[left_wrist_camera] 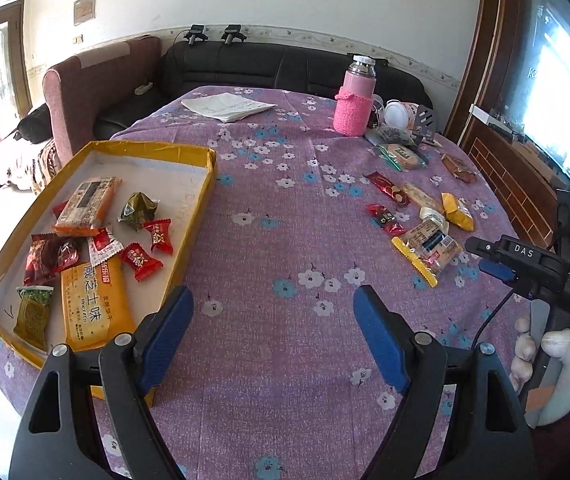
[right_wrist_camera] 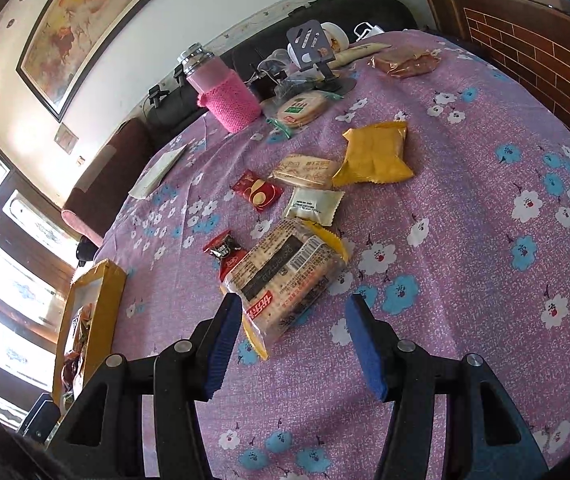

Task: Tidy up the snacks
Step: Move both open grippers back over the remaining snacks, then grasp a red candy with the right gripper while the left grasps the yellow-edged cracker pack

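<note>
Crinkly film cracker pack | light, brittle, slippery | nearest my right gripper, jaws spread | pinch across its width | left gripper spread, idle beside box

You're in a home living room: a dark sofa runs along the far wall at the top of the frame, a framed painting hangs upper left, and a flowered cloth covers the worktop at centre.
</note>
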### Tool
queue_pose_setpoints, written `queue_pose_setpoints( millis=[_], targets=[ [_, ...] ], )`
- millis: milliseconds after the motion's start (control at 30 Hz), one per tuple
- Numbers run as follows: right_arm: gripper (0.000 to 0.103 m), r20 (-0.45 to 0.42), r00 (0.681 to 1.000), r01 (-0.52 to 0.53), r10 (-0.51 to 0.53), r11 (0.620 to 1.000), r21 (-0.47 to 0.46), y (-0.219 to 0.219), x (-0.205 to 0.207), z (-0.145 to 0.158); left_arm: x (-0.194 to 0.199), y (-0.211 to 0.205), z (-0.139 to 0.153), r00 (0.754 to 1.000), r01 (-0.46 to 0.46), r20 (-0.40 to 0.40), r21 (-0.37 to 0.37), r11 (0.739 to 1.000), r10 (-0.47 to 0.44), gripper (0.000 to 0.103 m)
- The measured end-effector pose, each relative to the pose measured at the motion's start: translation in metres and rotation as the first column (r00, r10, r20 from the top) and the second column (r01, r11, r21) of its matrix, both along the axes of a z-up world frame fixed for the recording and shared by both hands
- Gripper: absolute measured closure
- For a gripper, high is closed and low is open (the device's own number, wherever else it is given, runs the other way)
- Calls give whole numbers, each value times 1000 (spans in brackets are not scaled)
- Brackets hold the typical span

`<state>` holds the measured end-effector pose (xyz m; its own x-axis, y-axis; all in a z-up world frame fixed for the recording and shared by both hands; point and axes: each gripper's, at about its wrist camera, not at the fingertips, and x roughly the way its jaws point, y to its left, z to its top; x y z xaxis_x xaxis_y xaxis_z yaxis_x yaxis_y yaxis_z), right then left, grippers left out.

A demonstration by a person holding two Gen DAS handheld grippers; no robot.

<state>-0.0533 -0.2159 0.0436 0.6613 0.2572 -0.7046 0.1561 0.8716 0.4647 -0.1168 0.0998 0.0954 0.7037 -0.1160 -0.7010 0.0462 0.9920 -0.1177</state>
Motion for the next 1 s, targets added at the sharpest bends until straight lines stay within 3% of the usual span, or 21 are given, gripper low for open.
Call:
queue_pose_setpoints(
  millis=[267, 467, 667, 800, 933, 967, 1000],
  targets=[
    [43, -62, 995, 81, -81, 997, -6, -15, 35, -6, 5, 5, -9, 999, 26, -37, -87, 996, -29, 21],
    [43, -85, 994, 49, -63, 988, -150, 11, 73, -15, 3, 12, -9, 999, 24, -34, -101, 995, -28, 21],
    [46, -105, 986, -153, 127, 943, -295, 61, 73, -18, 7, 24, -17, 998, 0, -58, -135, 991, -8, 21],
    [46, -108, 944, -329, 311, 900, -284, 94, 56, -18, 10, 22, -22, 996, 14, -80, -154, 988, -26, 21],
    [49, -116, 841, -541, 529, 821, -182, 120, 42, -18, 9, 19, -24, 995, 34, -85, -155, 987, -48, 21],
    [50, -99, 831, -556, 547, 817, -154, 120, 41, -14, 9, 19, -24, 995, 35, -84, -157, 987, -49, 21],
    [50, -75, 843, -538, 532, 833, -133, 116, 43, -9, 9, 19, -24, 995, 34, -83, -158, 987, -48, 21]
  ],
)
